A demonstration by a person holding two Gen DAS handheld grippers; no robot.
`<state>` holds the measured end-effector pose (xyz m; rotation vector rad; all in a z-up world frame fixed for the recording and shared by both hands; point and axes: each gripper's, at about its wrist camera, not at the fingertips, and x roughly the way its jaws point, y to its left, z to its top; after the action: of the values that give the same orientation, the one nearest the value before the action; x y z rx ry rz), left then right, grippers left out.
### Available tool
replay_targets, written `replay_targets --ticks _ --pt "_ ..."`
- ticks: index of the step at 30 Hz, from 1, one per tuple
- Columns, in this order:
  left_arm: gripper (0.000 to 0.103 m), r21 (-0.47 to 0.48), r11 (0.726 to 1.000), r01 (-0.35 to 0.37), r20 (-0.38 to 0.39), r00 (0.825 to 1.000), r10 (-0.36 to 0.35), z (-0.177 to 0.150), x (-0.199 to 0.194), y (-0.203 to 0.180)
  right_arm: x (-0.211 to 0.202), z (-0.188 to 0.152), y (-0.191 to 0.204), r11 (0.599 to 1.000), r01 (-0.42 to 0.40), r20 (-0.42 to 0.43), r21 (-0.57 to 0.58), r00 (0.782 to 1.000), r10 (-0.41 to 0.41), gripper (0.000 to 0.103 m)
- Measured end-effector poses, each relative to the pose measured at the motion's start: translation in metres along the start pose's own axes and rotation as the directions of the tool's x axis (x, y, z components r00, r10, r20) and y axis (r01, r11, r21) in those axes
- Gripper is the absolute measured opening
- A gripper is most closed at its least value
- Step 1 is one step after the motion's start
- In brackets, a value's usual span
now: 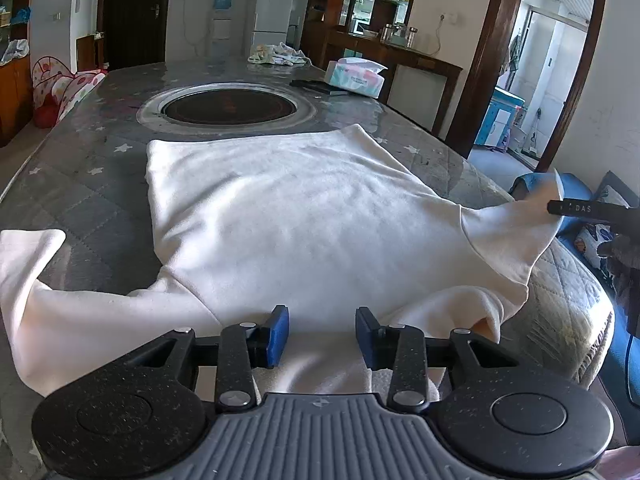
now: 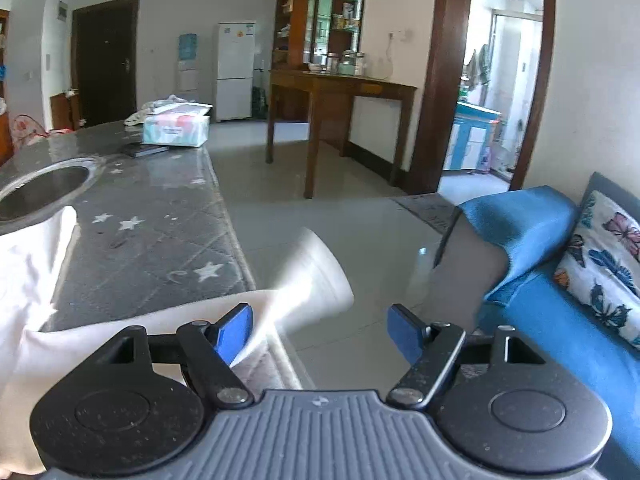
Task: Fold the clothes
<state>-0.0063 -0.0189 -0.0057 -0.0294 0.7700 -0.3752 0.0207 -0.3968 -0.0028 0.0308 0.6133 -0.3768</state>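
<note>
A white long-sleeved garment (image 1: 288, 208) lies spread flat on the grey star-patterned table (image 1: 88, 184), its collar end near me. My left gripper (image 1: 322, 330) is open and empty just above the near edge of the garment. One sleeve (image 1: 24, 264) trails off to the left. The other sleeve (image 1: 516, 224) reaches right past the table edge, where part of my right gripper (image 1: 576, 210) shows. In the right wrist view that sleeve's cuff (image 2: 308, 280) hangs blurred in the air off the table edge. My right gripper (image 2: 320, 330) is open, its left pad (image 2: 236, 334) touching the sleeve.
A round metal-rimmed hotplate (image 1: 228, 108) is set in the table beyond the garment. A tissue pack (image 1: 356, 76), a dark flat object (image 1: 316, 86) and crumpled cloth (image 1: 276, 54) lie at the far end. A blue sofa (image 2: 560, 320) with a butterfly cushion stands to the right.
</note>
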Motion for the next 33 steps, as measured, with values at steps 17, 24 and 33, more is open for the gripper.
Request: replay_targets --ticks 17,24,33 --pt "0.046 0.058 0.997 -0.041 0.012 0.999 0.041 -0.006 -0.016 -0.004 -0.057 -0.008 0.098 0.802 -0.501 -0.073 -0.326 0.859 0.507 0.086" --pt "0.049 0.124 0.992 0.004 0.021 1.0 -0.007 -0.008 -0.021 -0.018 -0.083 -0.036 0.155 0.618 -0.563 -0.157 -0.548 0.795 0.585 0.086" --pt "0.05 0.202 0.979 0.032 0.02 0.999 -0.036 -0.015 -0.032 -0.023 -0.099 -0.041 0.149 0.553 -0.568 -0.179 -0.609 0.778 0.602 0.084"
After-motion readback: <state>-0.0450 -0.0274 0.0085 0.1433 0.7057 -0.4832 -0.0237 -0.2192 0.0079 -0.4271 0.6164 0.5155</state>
